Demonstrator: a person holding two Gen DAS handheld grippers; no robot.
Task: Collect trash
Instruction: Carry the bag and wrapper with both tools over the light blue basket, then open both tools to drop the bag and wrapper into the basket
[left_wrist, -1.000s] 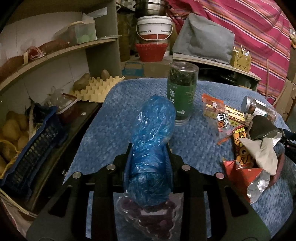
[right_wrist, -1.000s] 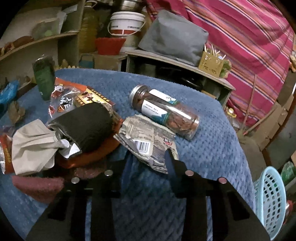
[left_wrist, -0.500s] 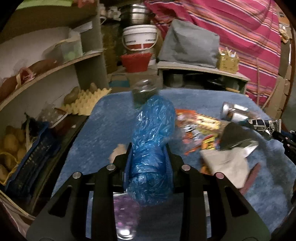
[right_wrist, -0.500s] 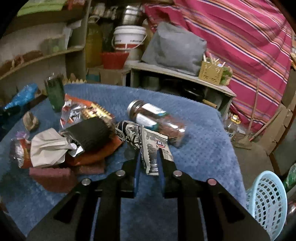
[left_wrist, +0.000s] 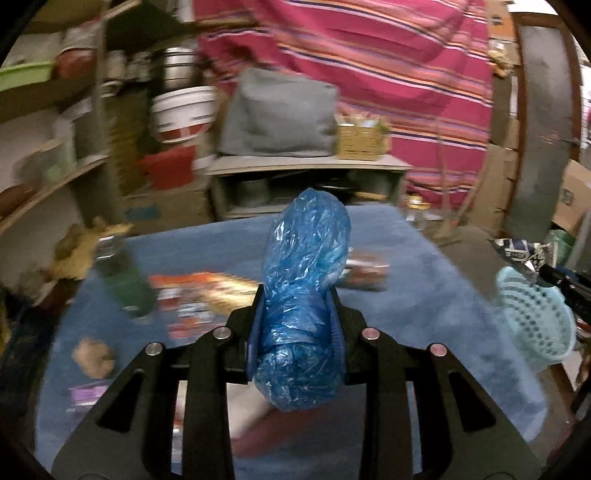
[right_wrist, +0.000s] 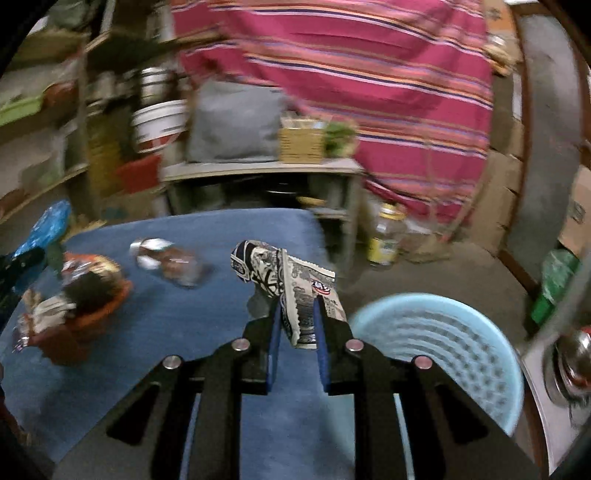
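Both tools swung toward mesh basket (right_wrist: 443, 343): left tool (left_wrist: 299, 317) clamps crinkly blue bag (left_wrist: 306, 266), right tool (right_wrist: 297, 325) printed wrapper (right_wrist: 295, 295).

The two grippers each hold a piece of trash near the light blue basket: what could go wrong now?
1. The right gripper pinches only the lower edge of the printed wrapper; it might slip out before reaching the light blue basket.
2. The blue plastic bag in the left gripper is bulky and could cling when released.
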